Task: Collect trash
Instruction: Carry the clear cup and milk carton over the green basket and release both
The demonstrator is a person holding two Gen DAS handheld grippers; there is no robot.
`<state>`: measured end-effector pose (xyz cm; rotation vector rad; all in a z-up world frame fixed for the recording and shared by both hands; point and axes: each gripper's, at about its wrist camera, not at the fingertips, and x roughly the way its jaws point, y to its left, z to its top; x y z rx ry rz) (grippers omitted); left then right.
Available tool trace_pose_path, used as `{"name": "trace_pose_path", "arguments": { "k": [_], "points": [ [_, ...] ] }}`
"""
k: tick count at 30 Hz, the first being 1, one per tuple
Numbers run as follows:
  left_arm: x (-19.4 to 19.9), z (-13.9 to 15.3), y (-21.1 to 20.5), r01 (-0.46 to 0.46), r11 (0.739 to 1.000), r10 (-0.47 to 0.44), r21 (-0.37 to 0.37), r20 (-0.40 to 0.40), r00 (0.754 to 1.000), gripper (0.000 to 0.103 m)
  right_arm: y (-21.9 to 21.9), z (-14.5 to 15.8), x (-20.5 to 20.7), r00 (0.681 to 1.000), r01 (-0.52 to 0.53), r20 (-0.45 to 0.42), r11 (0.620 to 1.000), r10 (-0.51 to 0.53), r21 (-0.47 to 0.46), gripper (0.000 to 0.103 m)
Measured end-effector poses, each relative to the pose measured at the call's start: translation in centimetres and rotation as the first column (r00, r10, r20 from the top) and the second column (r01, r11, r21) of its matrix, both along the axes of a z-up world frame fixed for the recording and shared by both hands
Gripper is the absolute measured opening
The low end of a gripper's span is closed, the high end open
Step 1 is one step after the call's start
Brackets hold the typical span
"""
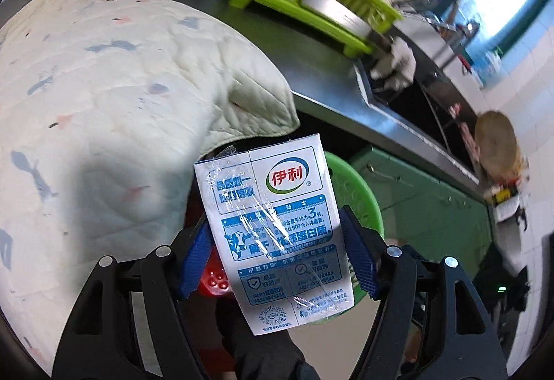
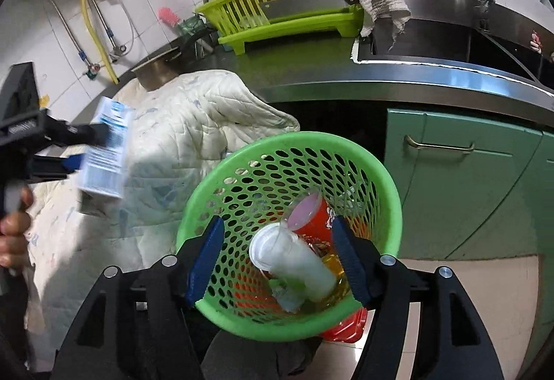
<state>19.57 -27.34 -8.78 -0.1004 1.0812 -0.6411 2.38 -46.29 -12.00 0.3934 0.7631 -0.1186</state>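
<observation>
1. We hold the milk carton (image 1: 277,234) clamped in the left gripper (image 1: 277,255), lower centre of its view, and should carry it over the green basket (image 2: 391,196) before letting go.
2. Our right gripper (image 2: 277,255) stands released above the basket with nothing between its pads, so it ought to pull aside.
3. We count one carton in hand and, in the basket at lower centre, one white cup (image 2: 294,262) and one red cup (image 2: 311,217).
</observation>
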Motion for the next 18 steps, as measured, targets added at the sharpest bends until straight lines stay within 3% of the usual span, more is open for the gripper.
{"name": "trace_pose_path", "arguments": {
  "k": [9, 18],
  "points": [
    [-1.7, -3.2, -3.9, 0.059, 0.998, -0.058, 0.024, -0.066, 0.996, 0.069, 0.7, 1.3, -3.1, 0.999, 0.025, 0.043, 1.0, -0.025, 0.002, 0.074],
    [-2.5, -4.4, -5.9, 0.088, 0.995, -0.085, 0.037, -0.085, 0.993, 0.072, 1.5, 2.3, -4.6, 0.997, 0.025, 0.075, 1.0, -0.024, -0.01, 0.075]
  ]
}}
